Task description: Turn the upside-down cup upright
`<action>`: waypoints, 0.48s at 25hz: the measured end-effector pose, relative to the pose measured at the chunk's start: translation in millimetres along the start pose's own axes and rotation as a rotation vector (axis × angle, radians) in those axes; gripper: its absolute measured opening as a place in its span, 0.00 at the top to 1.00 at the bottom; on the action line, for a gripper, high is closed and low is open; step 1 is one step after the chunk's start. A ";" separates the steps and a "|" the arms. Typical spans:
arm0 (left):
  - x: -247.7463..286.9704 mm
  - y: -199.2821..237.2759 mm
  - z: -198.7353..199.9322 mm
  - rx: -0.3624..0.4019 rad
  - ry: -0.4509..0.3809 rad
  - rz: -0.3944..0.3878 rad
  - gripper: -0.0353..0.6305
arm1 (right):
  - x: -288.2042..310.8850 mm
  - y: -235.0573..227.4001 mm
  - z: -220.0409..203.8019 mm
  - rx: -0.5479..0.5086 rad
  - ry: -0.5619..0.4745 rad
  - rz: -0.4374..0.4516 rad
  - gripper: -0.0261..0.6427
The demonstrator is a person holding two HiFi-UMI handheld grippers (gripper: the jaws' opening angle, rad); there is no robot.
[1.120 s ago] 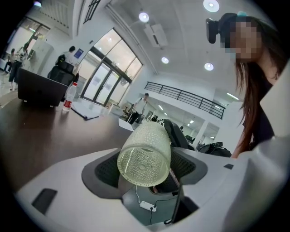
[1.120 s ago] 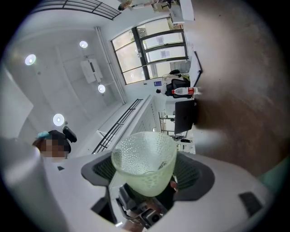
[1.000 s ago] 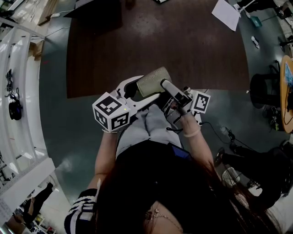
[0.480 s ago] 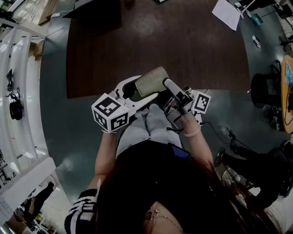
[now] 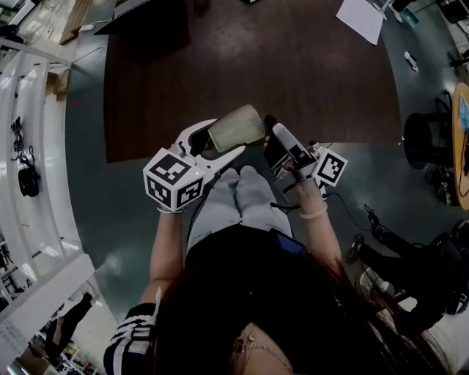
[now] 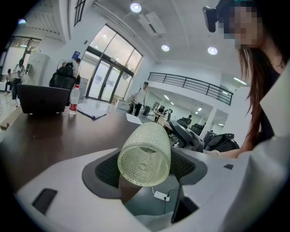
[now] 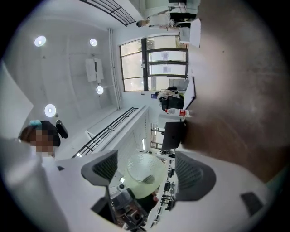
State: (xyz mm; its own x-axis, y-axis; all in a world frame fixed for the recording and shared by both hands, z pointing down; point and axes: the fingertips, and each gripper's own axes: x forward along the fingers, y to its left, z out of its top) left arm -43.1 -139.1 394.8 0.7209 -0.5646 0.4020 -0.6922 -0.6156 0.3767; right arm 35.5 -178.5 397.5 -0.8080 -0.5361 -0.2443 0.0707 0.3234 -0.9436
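A ribbed, pale greenish translucent cup (image 5: 236, 127) lies on its side in the air over the table's near edge. My left gripper (image 5: 229, 136) is shut on it, one pad on each side of its wall. In the left gripper view the cup (image 6: 144, 154) shows its closed base, squeezed between the dark pads of the left gripper (image 6: 147, 166). My right gripper (image 5: 273, 136) stands open just right of the cup's mouth, apart from it. The right gripper view looks into the cup's open mouth (image 7: 145, 174) beyond the right gripper (image 7: 148, 171), with gaps to both pads.
The dark brown table (image 5: 293, 66) stretches ahead, with a sheet of paper (image 5: 360, 20) at its far right. A laptop (image 6: 43, 99) and a water bottle (image 6: 73, 99) stand at its far end. White shelving (image 5: 37, 146) runs along the left; a black chair (image 5: 425, 143) stands at the right.
The right gripper, which was against the cup's mouth end, has let go and drawn back to the right. The left gripper has kept hold of the cup and turned it slightly.
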 end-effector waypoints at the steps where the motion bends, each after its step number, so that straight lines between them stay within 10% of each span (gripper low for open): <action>1: 1.1 2.4 -1.6 0.009 0.018 0.010 0.45 | -2.3 -2.6 2.9 -0.010 -0.007 -0.015 0.36; 12: 17.8 40.2 -44.3 0.133 0.355 0.154 0.45 | -12.9 -18.8 15.5 -0.016 -0.048 -0.056 0.36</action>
State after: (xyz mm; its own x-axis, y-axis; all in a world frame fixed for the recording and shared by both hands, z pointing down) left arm -59.7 -149.6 454.1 0.5359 -0.4453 0.7173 -0.7640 -0.6174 0.1875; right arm 53.7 -189.8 415.0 -0.7814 -0.5906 -0.2017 0.0165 0.3036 -0.9526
